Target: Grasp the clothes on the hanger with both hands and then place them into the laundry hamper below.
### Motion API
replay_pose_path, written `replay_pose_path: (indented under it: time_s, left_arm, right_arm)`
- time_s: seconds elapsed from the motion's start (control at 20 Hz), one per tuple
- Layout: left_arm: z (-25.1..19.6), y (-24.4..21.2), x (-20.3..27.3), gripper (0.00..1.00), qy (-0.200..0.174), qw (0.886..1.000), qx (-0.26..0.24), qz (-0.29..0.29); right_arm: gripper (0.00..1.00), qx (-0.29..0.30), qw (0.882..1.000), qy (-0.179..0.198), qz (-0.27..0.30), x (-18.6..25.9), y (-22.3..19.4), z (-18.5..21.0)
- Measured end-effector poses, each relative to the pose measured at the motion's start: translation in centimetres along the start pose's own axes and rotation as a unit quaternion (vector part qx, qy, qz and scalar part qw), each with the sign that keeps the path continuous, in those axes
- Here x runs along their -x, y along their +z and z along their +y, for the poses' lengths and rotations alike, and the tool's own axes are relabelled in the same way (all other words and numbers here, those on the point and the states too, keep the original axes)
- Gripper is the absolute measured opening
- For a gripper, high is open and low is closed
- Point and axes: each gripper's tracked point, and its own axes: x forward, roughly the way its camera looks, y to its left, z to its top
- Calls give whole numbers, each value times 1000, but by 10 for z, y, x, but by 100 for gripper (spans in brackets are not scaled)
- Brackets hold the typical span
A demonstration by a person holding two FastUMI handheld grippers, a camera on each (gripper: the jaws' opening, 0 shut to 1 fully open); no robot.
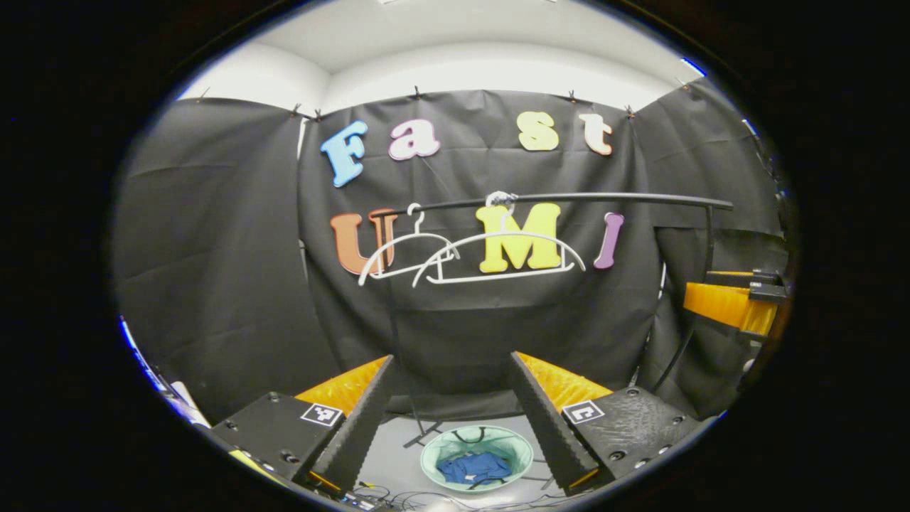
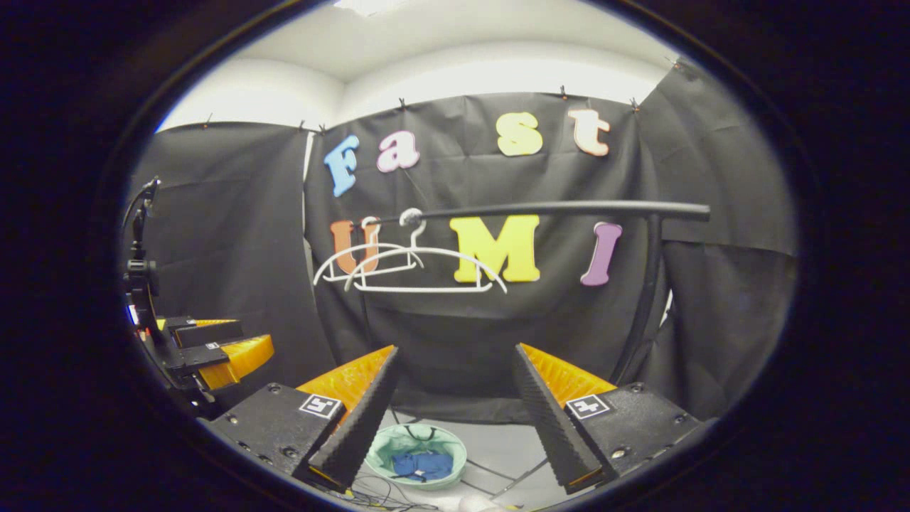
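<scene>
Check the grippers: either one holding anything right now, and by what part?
Nothing is held. The left gripper and right gripper are both open and empty. The blue clothes lie in the hamper; the hangers are bare.

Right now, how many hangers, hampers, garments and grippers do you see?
White hangers on the rail: 2
Green hamper: 1
Blue garment in the hamper: 1
Grippers, both open: 2
Total: 6

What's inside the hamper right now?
A crumpled blue garment lies in the pale green hamper on the floor. Whatever is beneath the garment is covered. Both hangers are bare.
</scene>
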Motion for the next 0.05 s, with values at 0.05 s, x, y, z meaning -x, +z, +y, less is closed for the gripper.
replay_pose_path:
  time_s: [0.05]
  left_arm:
    - [0, 5, 11, 100, 12, 1000, -3, -7]
  right_arm:
    - [100, 0, 1000, 3, -14, 6, 7, -5]
